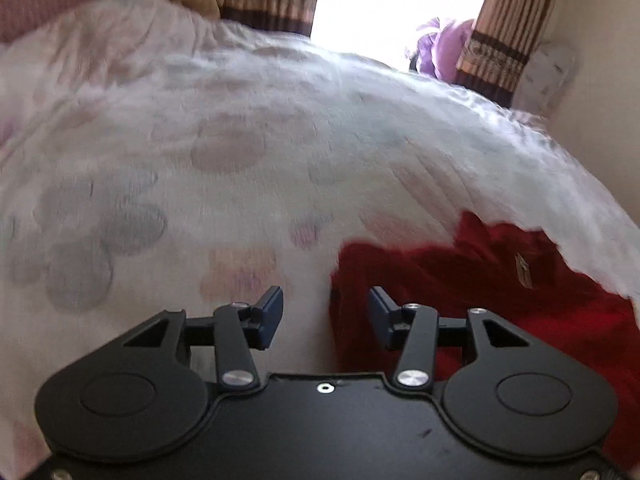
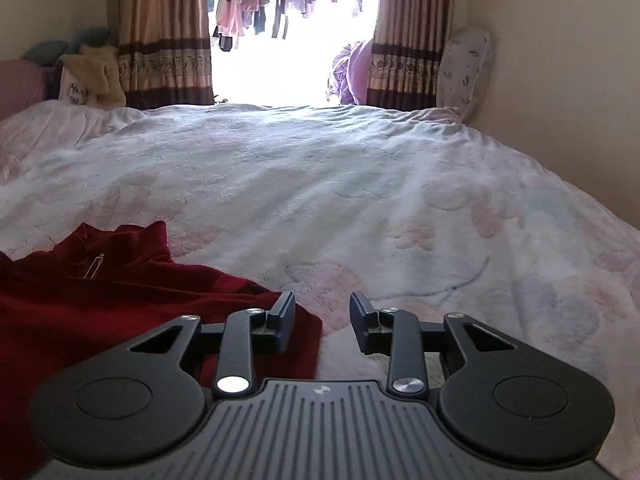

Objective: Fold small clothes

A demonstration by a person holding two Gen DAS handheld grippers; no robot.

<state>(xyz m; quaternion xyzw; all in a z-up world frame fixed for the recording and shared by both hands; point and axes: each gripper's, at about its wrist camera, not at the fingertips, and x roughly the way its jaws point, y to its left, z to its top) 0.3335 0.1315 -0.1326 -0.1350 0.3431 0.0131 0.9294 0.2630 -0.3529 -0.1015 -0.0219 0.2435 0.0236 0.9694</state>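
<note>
In the left wrist view, the left gripper point(image 1: 326, 316) hung spread and empty over the blanket point(image 1: 240, 140), the red garment point(image 1: 480, 292) lying at four o'clock. In the right wrist view, the right gripper point(image 2: 322, 322) stood parted, pinching nothing, the garment point(image 2: 100, 300) at nine o'clock. This looked like a pause between folds; next, each claw would need a fresh edge.

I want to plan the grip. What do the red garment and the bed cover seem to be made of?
Red garment: probably soft velvet or fleece; deep matte red, rounded folds, metal zip pull.
Bed cover: probably plush fleece; fuzzy pile, pale embossed flower shapes.
</note>
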